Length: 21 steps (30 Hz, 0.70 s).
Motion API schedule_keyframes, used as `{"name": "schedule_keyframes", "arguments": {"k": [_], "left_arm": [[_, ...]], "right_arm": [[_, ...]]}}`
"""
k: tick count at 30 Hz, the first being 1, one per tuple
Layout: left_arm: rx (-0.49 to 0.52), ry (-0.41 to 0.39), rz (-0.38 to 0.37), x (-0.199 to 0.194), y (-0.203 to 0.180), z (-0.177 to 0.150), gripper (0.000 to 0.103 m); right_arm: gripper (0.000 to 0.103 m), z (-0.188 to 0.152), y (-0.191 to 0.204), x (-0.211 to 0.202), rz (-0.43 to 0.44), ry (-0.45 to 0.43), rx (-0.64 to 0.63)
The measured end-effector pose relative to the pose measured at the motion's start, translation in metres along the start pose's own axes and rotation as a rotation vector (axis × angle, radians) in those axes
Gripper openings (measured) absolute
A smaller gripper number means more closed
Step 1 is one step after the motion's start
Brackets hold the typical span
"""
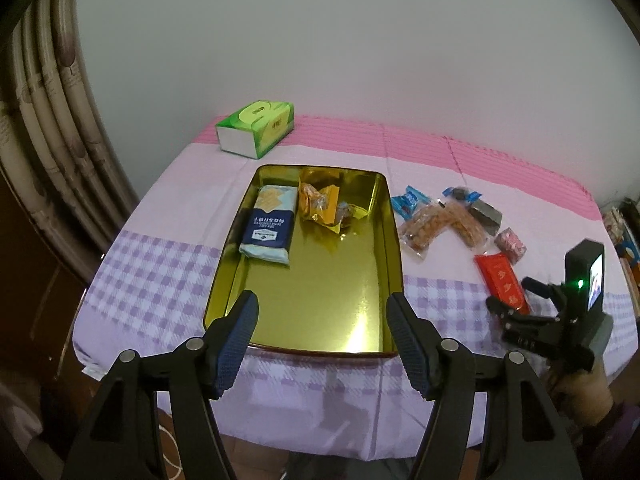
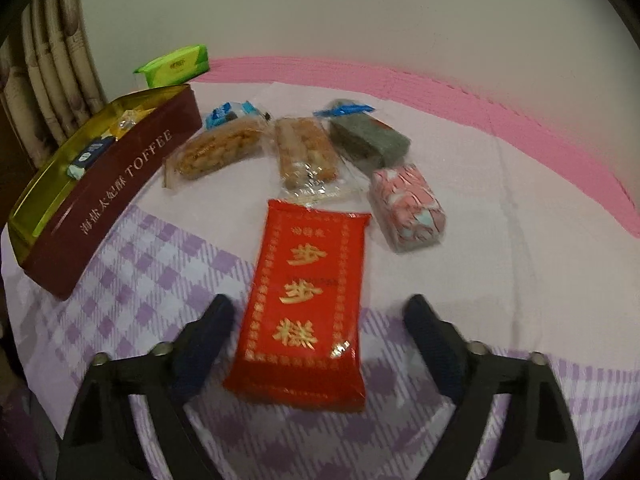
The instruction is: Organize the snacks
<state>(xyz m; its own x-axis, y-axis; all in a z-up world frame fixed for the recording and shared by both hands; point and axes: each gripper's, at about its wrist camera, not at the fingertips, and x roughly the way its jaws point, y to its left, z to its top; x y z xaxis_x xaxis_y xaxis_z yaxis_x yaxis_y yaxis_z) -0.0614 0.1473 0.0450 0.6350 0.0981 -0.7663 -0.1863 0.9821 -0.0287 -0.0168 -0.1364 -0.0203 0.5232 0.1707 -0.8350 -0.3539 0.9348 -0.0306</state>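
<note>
Both my grippers are unclenched: left gripper over the gold rectangular tin, right gripper straddling (not pinching) the red foil packet.

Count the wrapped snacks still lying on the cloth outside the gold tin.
6: small blue packet, two clear-wrapped nut bars, grey-green block, pink patterned packet, and red packet between the right gripper's fingers.

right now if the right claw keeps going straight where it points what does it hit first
Most likely the red snack packet: it lies between the open fingers of the right claw, not yet gripped. Height above the tablecloth is hard to judge.
</note>
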Motion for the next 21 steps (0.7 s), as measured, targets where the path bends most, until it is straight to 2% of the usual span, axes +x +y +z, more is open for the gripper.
{"name": "schedule_keyframes", "arguments": {"k": [2, 3, 7, 11, 16, 21], "left_arm": [[0.001, -0.004, 0.006, 0.001, 0.0, -0.001, 0.067], [-0.001, -0.004, 0.009, 0.001, 0.001, -0.002, 0.067], [-0.023, -0.014, 0.014, -0.002, 0.007, -0.003, 0.067], [-0.043, -0.016, 0.014, -0.001, 0.013, -0.005, 0.067], [-0.017, -0.013, 0.032, 0.004, 0.011, -0.008, 0.067], [-0.044, -0.059, 0.076, -0.005, 0.018, -0.006, 0.067]], "right_arm": [[0.044, 0.004, 0.0, -0.001, 0.002, 0.006, 0.001], [0.042, 0.006, 0.0, -0.002, 0.002, 0.011, 0.0], [0.04, 0.004, -0.007, -0.004, 0.023, 0.022, 0.02], [0.04, 0.002, -0.018, -0.01, 0.061, 0.014, 0.104], [0.04, -0.002, -0.022, -0.022, 0.076, -0.007, 0.148], [0.04, -0.001, -0.02, -0.044, 0.112, -0.046, 0.176]]}}
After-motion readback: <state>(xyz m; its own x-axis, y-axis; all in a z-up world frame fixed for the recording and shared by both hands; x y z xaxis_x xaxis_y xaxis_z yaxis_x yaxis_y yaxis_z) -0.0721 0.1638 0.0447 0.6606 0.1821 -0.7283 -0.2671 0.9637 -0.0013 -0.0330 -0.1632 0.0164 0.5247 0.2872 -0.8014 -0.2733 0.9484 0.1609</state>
